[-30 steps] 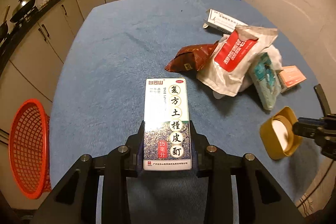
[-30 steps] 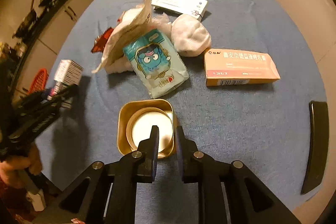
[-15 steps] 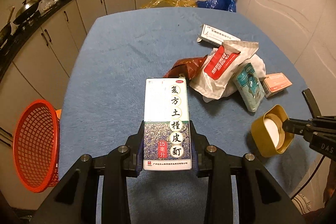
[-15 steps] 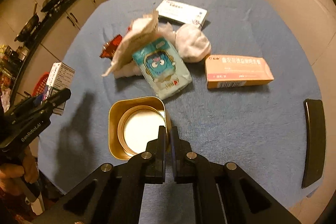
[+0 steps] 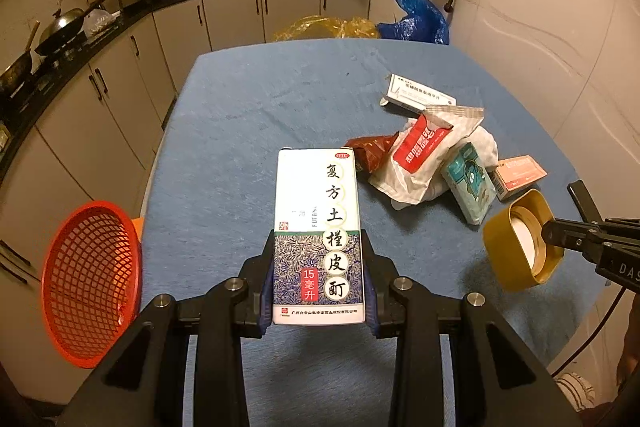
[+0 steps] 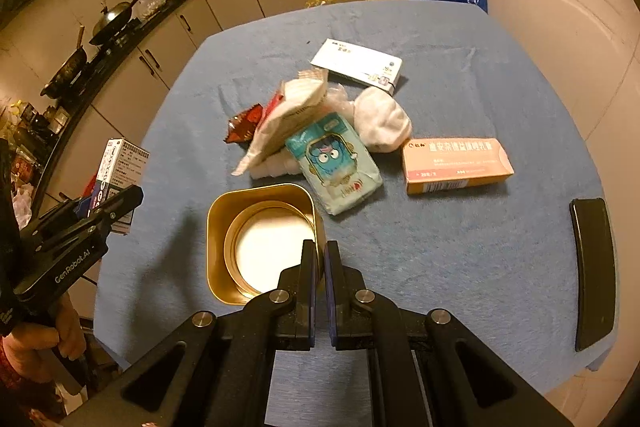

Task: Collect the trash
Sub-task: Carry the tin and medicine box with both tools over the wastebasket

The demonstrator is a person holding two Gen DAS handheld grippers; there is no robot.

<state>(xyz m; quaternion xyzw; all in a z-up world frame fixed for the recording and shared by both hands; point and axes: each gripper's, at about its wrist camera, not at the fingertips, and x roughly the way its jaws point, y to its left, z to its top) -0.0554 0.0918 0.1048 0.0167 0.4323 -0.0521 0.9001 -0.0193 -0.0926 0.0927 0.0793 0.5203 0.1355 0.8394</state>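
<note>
My left gripper (image 5: 318, 281) is shut on a white medicine box (image 5: 316, 227) with Chinese print and holds it above the blue table (image 5: 248, 131); the box also shows in the right wrist view (image 6: 120, 167). My right gripper (image 6: 319, 259) is shut on the rim of a gold square lid (image 6: 260, 241) with a white inside, lifted off the table; the lid also shows in the left wrist view (image 5: 516, 239). A red mesh basket (image 5: 90, 279) stands off the table's left edge.
A pile of trash lies mid-table: a white and red bag (image 5: 424, 151), a brown wrapper (image 5: 370, 151), a teal tissue pack (image 6: 334, 167), a white wad (image 6: 382, 121), a white box (image 6: 358, 65) and an orange box (image 6: 456, 165). A black object (image 6: 592, 273) lies at the right edge.
Both grippers have risen with their loads. The right gripper's fingers closed on the lid's rim and lifted it off the table.
</note>
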